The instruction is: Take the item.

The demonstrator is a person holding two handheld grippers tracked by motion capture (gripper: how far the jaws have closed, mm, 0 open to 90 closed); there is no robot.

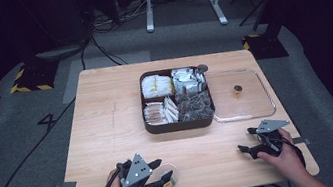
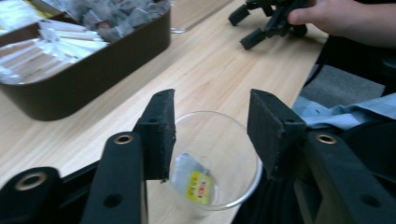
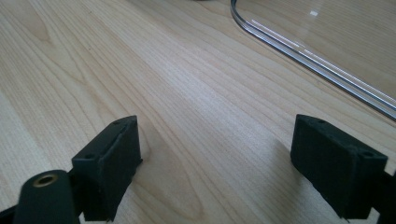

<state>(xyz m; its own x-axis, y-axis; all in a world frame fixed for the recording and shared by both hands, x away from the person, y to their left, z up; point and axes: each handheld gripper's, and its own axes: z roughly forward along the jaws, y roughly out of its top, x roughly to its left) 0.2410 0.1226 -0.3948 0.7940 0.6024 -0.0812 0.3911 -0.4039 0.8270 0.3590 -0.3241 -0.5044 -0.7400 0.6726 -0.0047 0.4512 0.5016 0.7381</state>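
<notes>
Wooden table (image 1: 110, 133): clear cup (image 2: 215, 163) holds tea bag (image 2: 194, 179).

Clear cup (image 2: 219, 158) between parted jaws

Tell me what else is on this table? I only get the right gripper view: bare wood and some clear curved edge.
Observer: That edge belongs to a clear lid lying flat beside a dark brown box, whose four compartments hold packets.
Operator: Is anything near the other gripper?
Observer: Yes, a clear cup stands on the table at the open jaws of the left gripper.
Operator: Is the cup empty?
Observer: No, a tea bag with a yellow label lies inside it.
</notes>
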